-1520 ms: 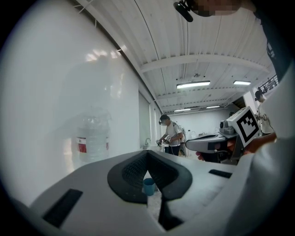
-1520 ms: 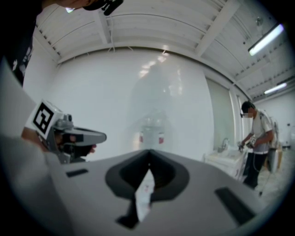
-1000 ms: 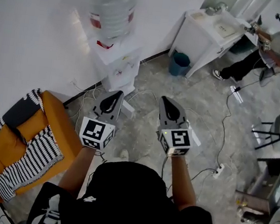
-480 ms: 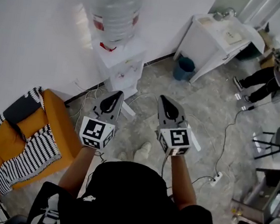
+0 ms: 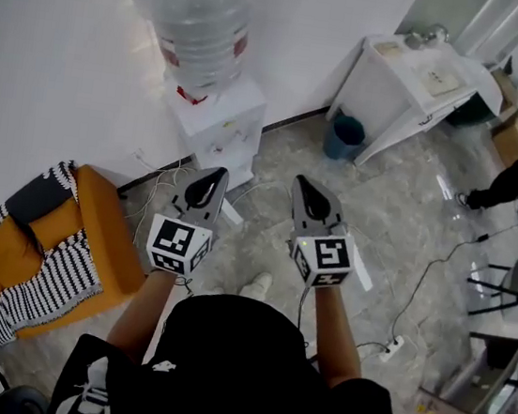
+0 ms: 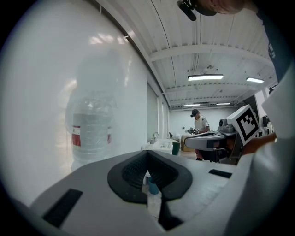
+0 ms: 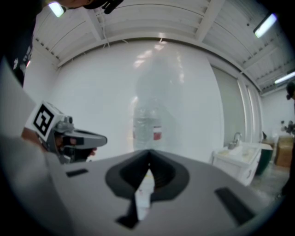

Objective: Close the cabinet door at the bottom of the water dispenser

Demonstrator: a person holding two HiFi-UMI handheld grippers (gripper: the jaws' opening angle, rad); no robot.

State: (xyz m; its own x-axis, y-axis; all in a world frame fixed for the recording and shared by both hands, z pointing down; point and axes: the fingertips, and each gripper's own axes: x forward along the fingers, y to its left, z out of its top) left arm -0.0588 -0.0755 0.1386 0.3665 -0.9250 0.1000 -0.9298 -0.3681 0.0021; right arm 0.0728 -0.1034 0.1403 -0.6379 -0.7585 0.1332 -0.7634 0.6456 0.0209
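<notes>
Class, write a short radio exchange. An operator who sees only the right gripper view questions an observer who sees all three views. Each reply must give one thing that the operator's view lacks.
Operator: All I get ahead is the bottle. What stands to its left?
Observer: An orange armchair with a striped blanket over it, to the left of the water dispenser.
Operator: I see the left gripper only from the side. How are its jaws?
Observer: Together, with nothing between them.
</notes>
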